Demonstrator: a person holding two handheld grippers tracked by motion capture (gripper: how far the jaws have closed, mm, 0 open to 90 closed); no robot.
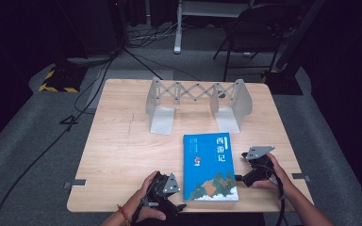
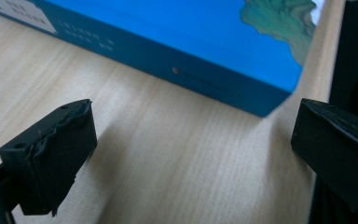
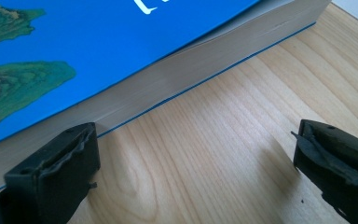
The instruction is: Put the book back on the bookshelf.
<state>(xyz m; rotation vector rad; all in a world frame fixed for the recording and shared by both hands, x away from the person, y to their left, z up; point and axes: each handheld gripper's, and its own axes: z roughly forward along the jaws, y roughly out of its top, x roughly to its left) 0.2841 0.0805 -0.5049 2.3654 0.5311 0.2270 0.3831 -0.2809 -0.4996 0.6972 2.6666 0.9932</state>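
book (image 1: pixel 210 165) cover title cropped in right gripper (image 3: pixel 193 154) view.

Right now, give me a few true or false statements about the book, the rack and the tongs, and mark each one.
1. The blue paperback book lies flat on the light wooden table. True.
2. The grey expanding metal book rack holds a book. False: it stands empty.
3. The left tongs are open beside the book's spine. True.
4. The right tongs are clamped on the book. False: they are open beside its page edge.
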